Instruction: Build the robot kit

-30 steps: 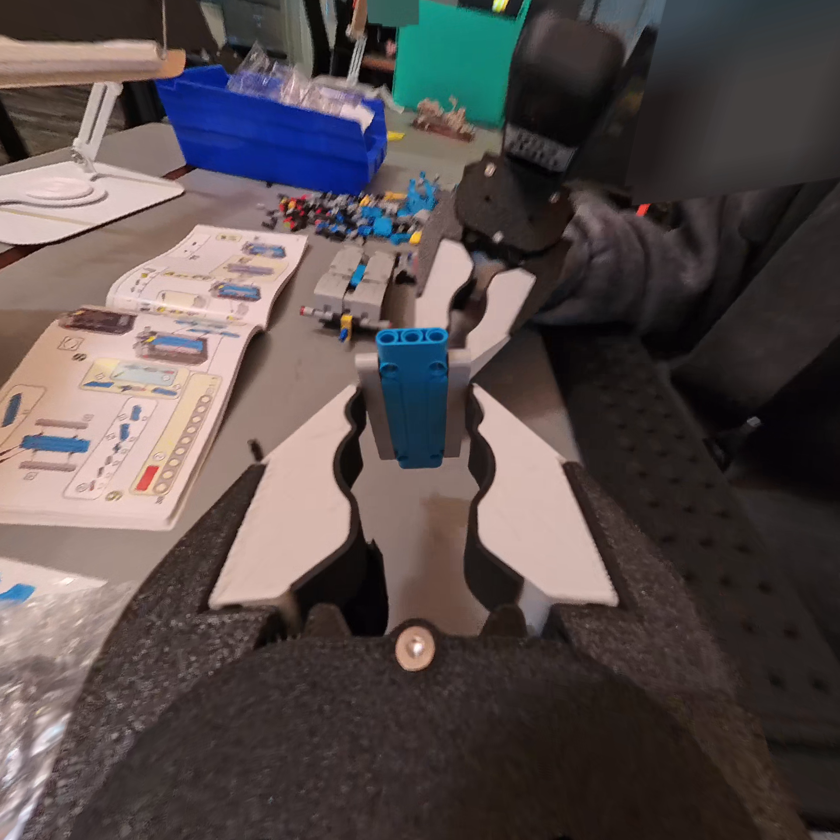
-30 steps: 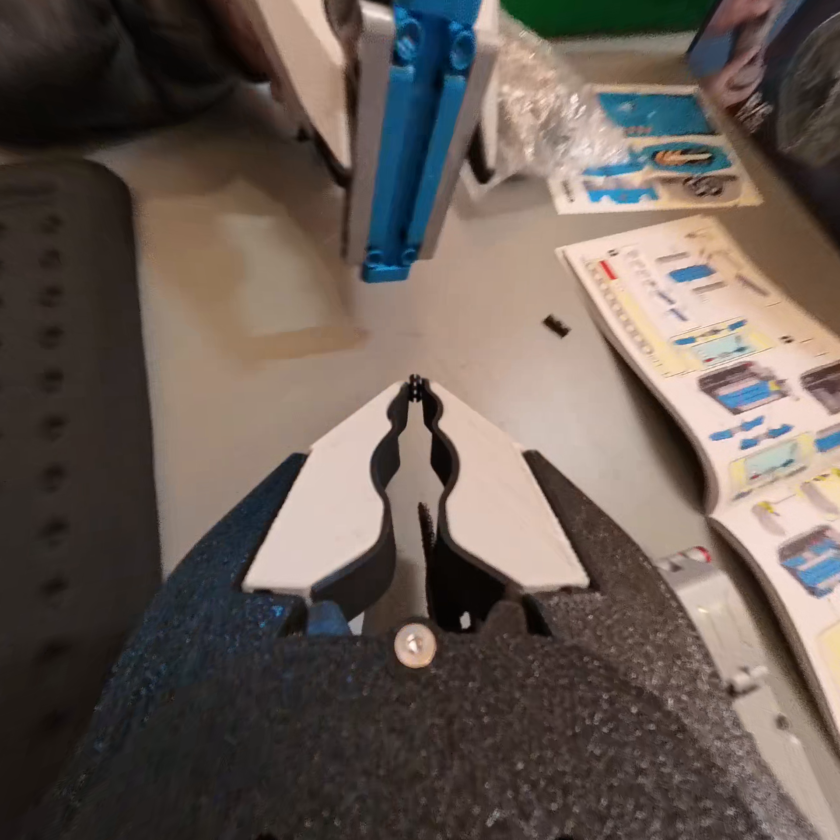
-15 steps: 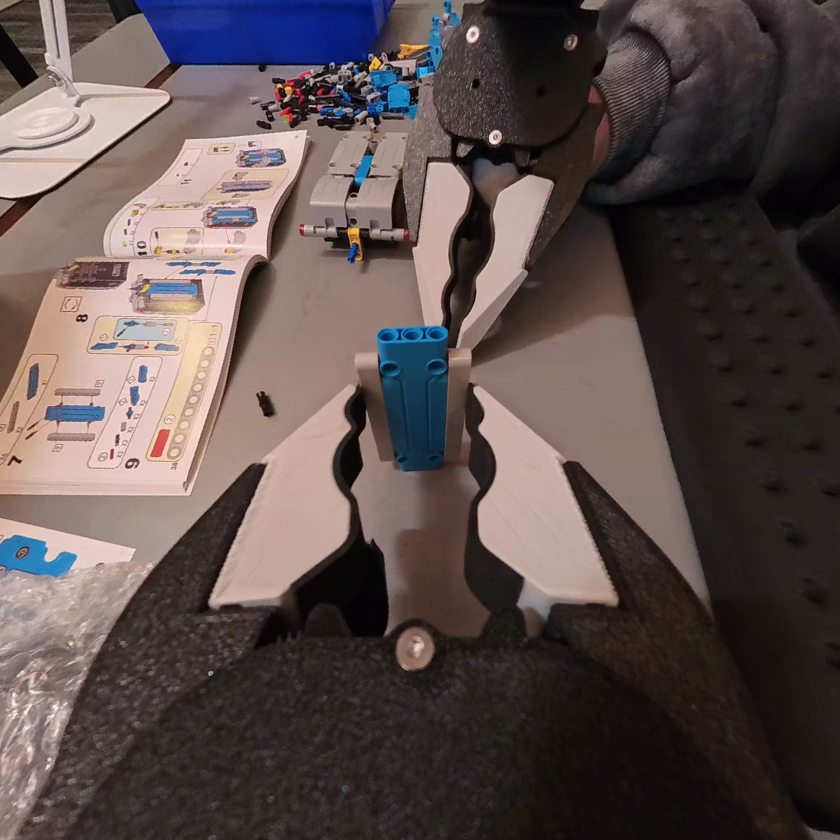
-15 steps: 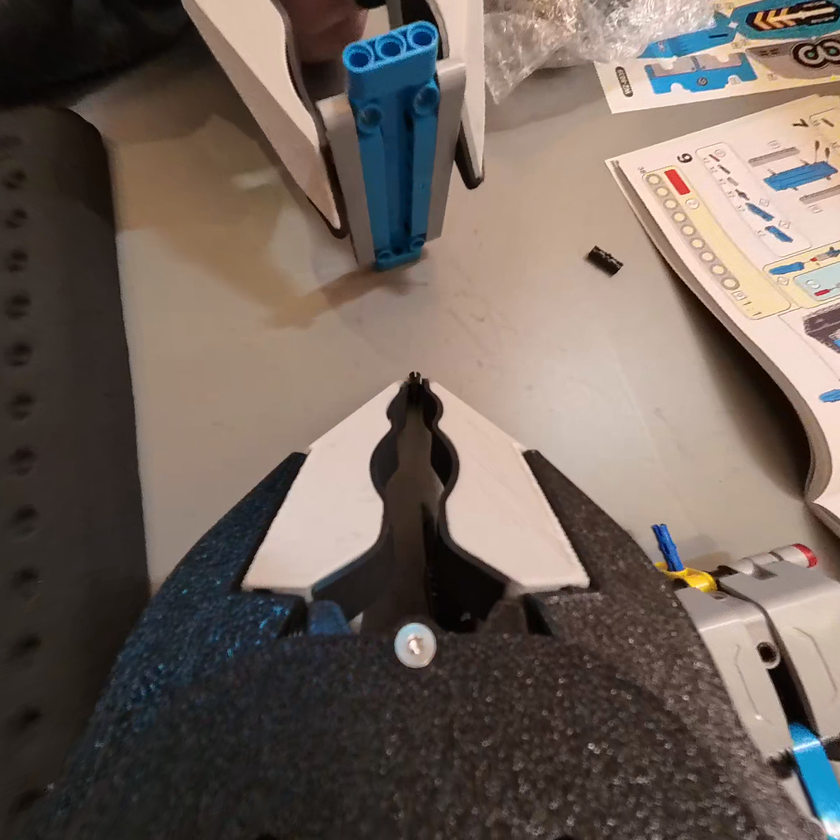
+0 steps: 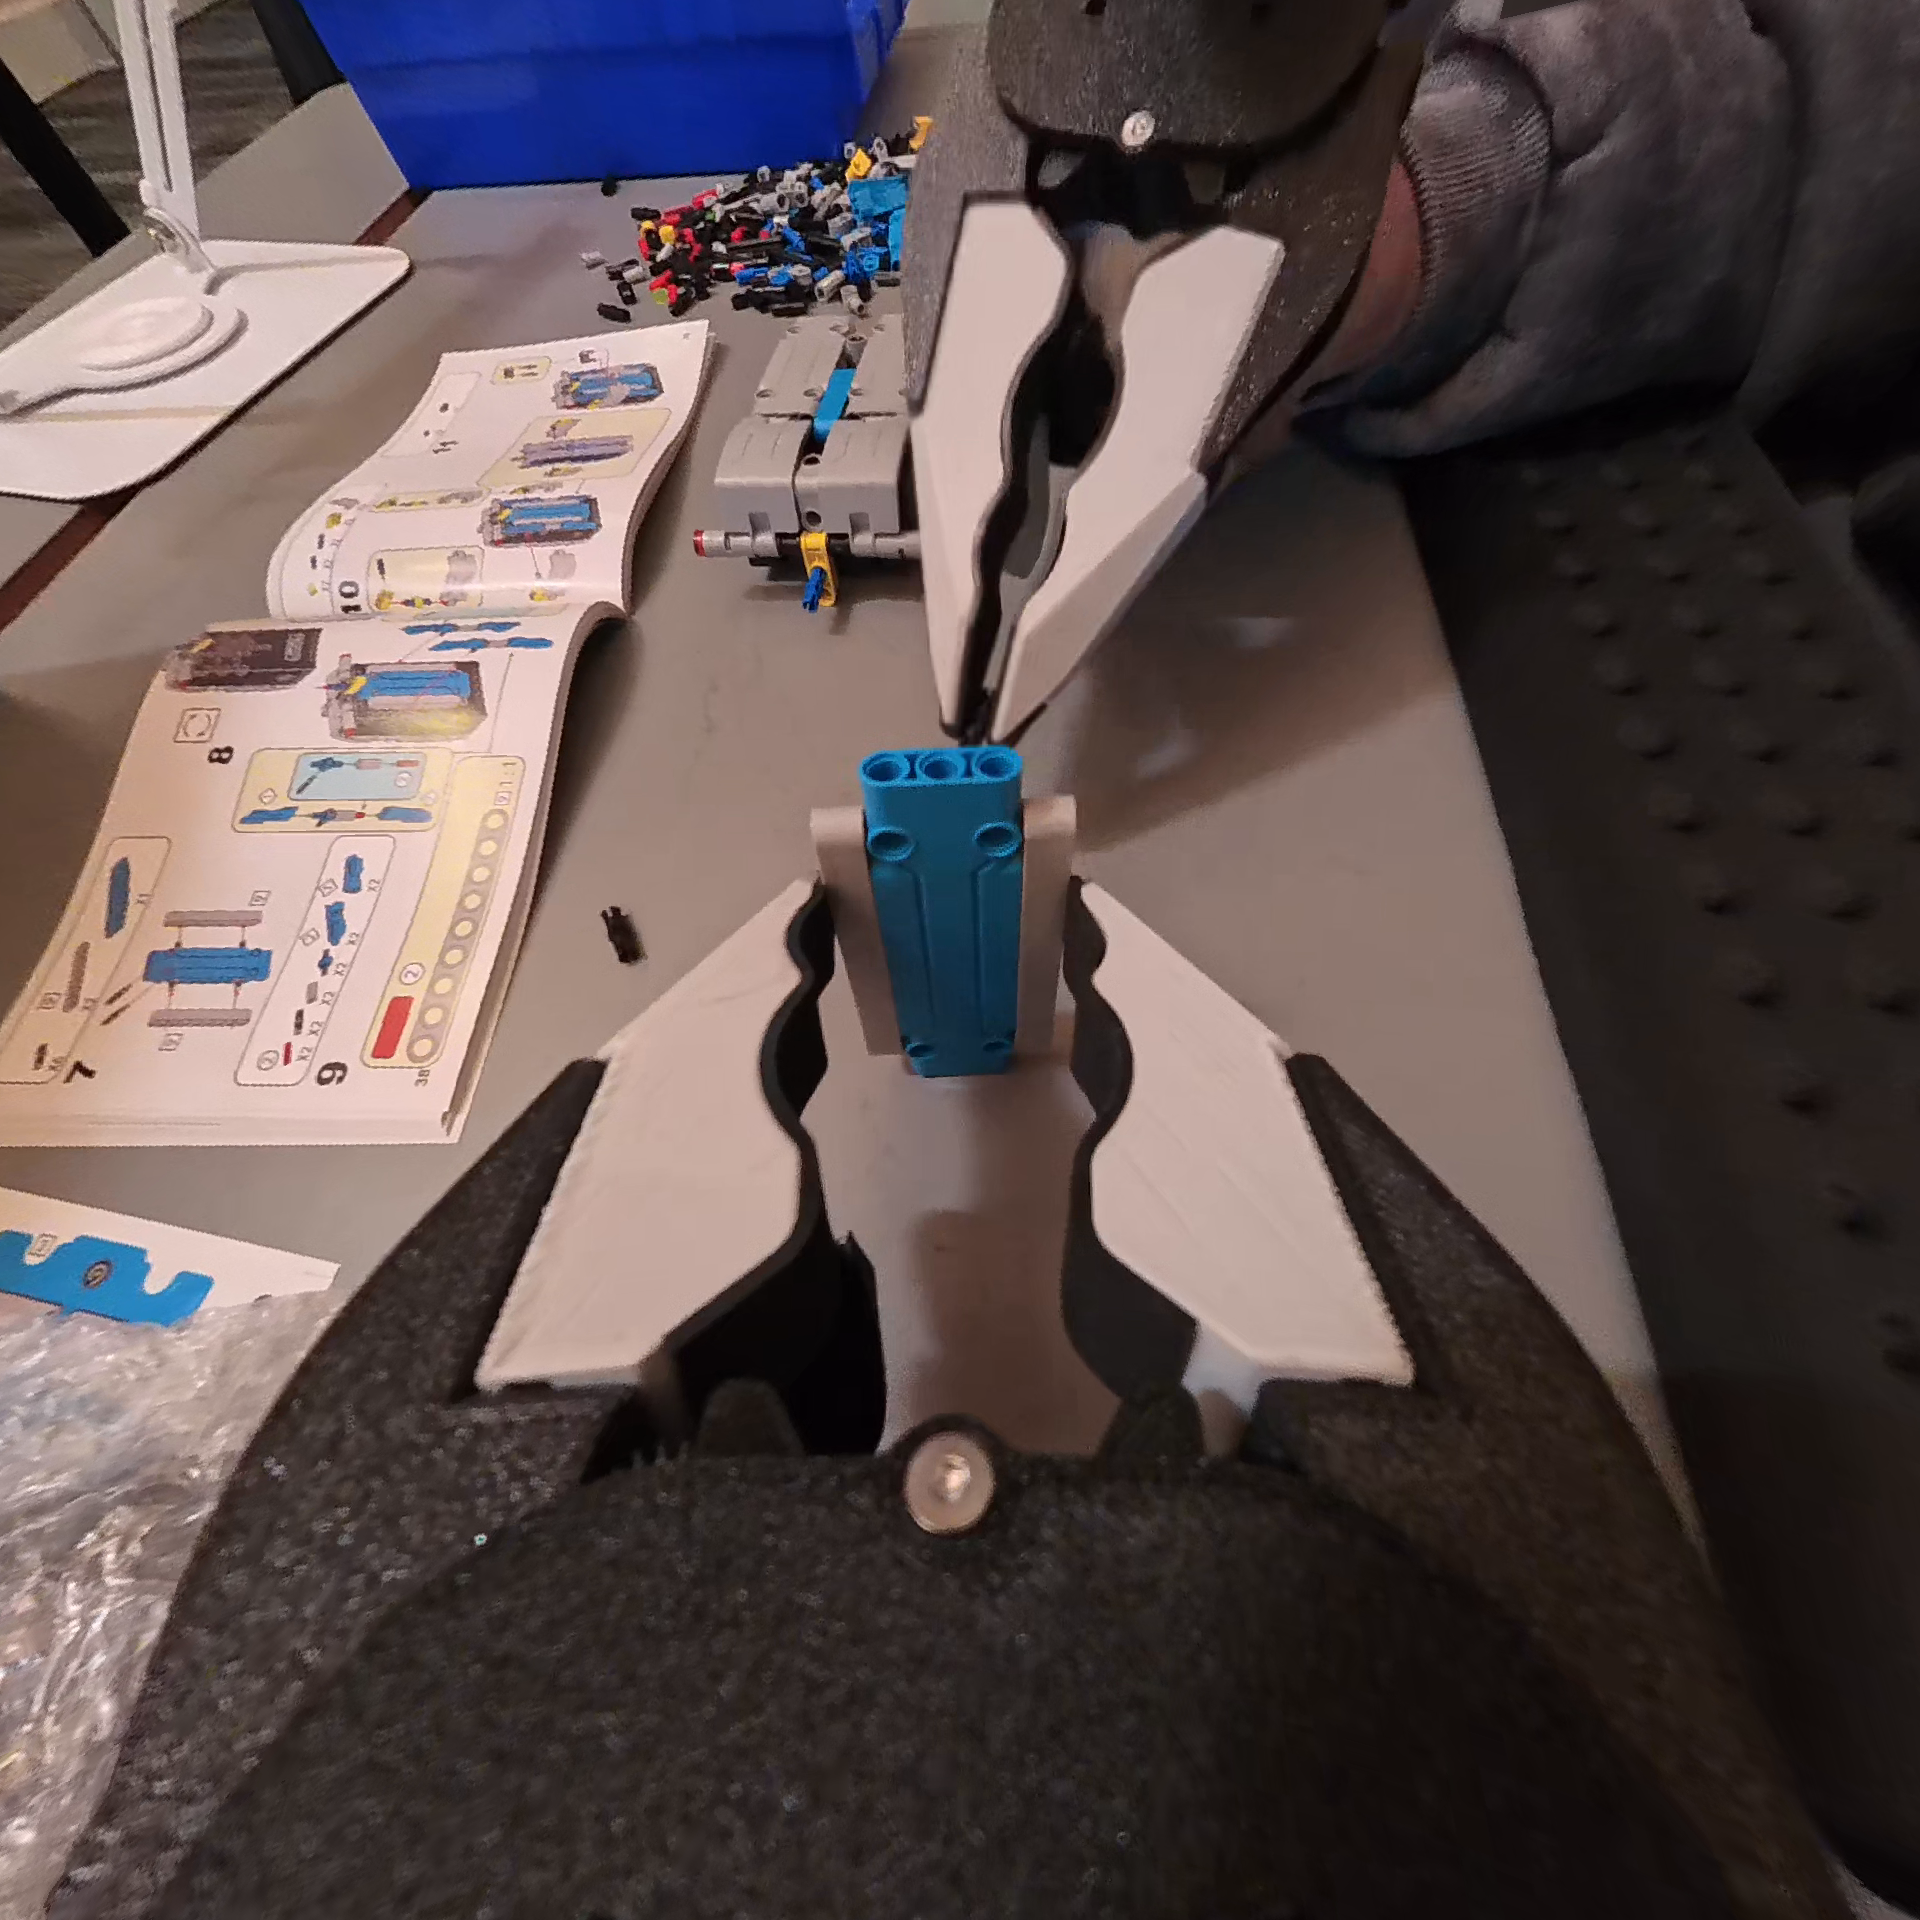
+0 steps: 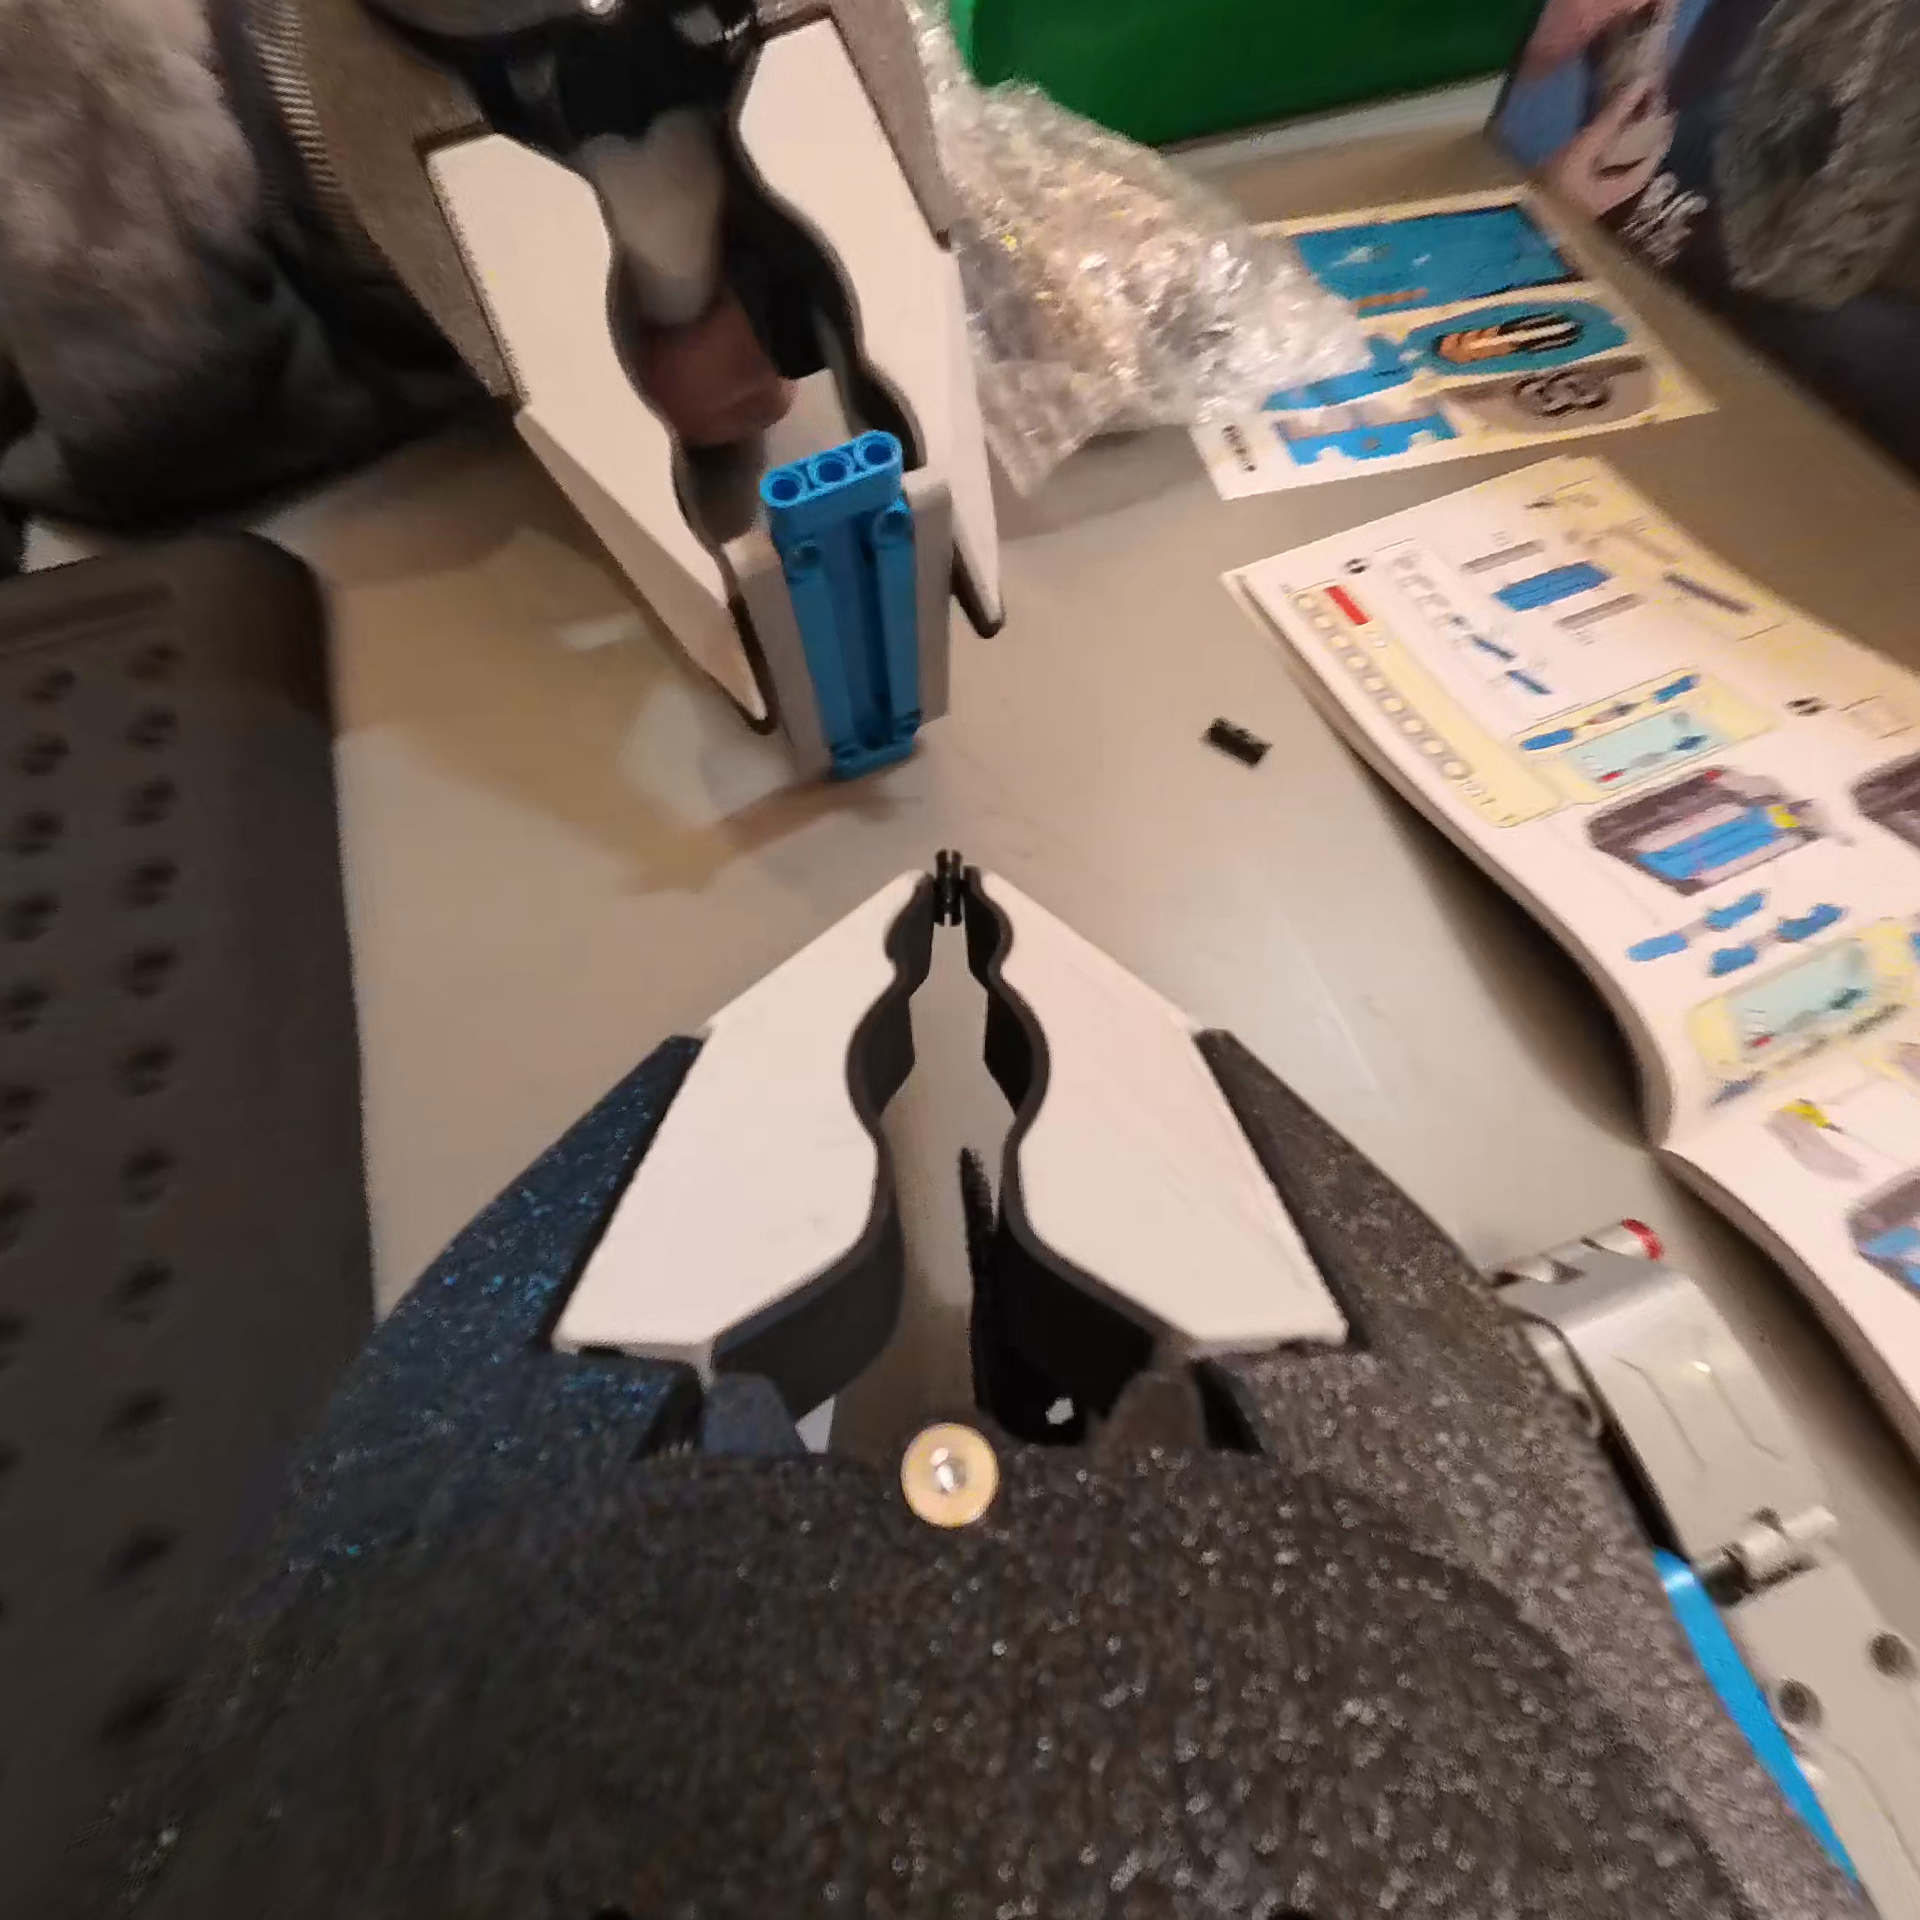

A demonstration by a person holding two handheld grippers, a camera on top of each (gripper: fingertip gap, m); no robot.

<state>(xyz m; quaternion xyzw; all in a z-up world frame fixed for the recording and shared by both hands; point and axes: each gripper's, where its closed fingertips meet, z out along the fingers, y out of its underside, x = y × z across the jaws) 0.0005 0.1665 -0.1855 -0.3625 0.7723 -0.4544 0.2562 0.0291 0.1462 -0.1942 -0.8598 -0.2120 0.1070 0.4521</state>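
Left tool [image 5: 940, 914] gripping blue-and-grey panel assembly [image 5: 943, 914] upright over worktop [image 5: 727, 727]; right tool [image 6: 948, 883], nearly closed, pinching small black pin [image 6: 947, 896], tips nearing the panel's top.

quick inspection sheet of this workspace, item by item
surface: grey table, black perforated mat along one side
job's things: blue beam with grey panels gripped upright; small black pin pinched at fingertips
clutter: open instruction booklet, grey block assembly, pile of small parts, loose black pin, plastic bag, sticker sheet
grippers: left gripper shut on the beam; right gripper shut on the pin, tips right by the beam's top end
cables: nothing seen
surroundings: blue bin, white lamp base, green bin
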